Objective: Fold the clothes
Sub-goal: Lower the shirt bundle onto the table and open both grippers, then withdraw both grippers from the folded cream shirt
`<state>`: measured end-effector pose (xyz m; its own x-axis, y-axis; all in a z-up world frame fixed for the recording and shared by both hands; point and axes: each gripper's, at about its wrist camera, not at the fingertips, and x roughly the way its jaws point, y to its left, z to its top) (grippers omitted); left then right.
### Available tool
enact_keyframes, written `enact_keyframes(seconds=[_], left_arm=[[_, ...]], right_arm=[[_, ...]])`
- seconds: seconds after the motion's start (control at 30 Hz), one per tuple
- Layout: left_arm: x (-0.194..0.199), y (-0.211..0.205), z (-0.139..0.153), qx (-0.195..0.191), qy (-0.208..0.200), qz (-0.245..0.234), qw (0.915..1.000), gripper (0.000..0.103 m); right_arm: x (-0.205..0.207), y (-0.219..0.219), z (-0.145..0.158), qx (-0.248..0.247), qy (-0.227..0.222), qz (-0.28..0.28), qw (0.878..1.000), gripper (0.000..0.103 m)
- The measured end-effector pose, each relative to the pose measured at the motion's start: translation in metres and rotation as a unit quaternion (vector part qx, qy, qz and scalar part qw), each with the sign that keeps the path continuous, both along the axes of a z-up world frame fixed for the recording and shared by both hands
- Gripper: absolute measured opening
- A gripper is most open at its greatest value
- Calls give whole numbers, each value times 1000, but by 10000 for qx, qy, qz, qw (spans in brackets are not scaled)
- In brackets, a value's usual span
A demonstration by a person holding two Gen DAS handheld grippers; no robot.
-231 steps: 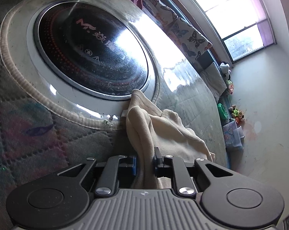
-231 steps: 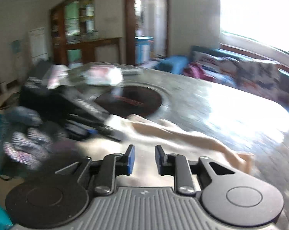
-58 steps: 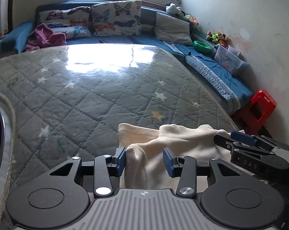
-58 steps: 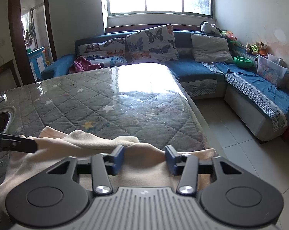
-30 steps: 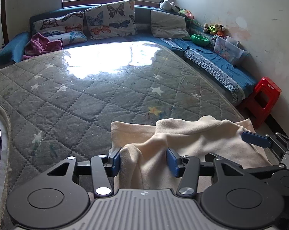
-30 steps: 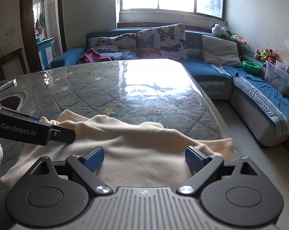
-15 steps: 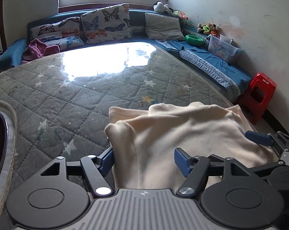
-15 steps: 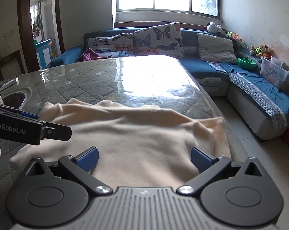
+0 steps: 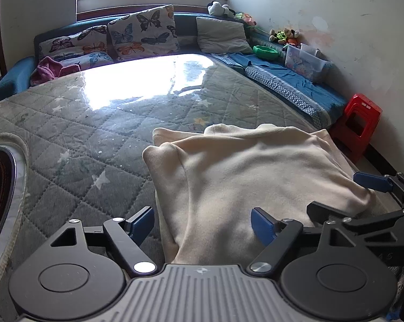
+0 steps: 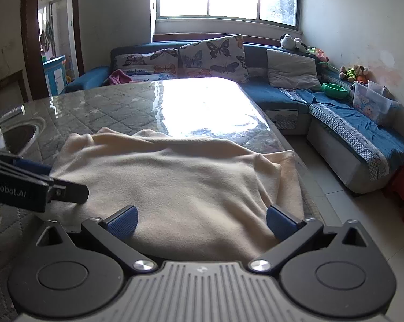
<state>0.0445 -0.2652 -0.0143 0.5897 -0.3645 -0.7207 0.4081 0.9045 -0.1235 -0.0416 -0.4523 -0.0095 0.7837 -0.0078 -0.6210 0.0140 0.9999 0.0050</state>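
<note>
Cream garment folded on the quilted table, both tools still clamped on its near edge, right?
Not clamped. Both tools are open: the left tool and right tool straddle the cream garment without pressing it, seen in both wrist views. It does lie folded on the quilted table.

left gripper (image 9: 203, 222) | black linkage, blue pads, silver screws, grey ribbed housing, white lettering
</note>
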Motion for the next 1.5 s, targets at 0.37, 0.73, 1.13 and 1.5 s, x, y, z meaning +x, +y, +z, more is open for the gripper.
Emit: enact_keyframes(seconds=[0.37,0.73,1.13,1.5], left_arm=[[-12,14,1,34,-73,51,10000,88],[-17,28,-3,30,39,174,9998,88],[-10,40,-5,24,98,336,9994,89],[-7,39,-7,39,173,323,9993,89]], right_arm=[[-4,6,-6,65,87,318,9994,103],[-10,6,-5,109,93,336,9993,103],[-2,-24,-3,402,338,23,9986,103],[14,-45,-2,-711,7,-774,9945,103]])
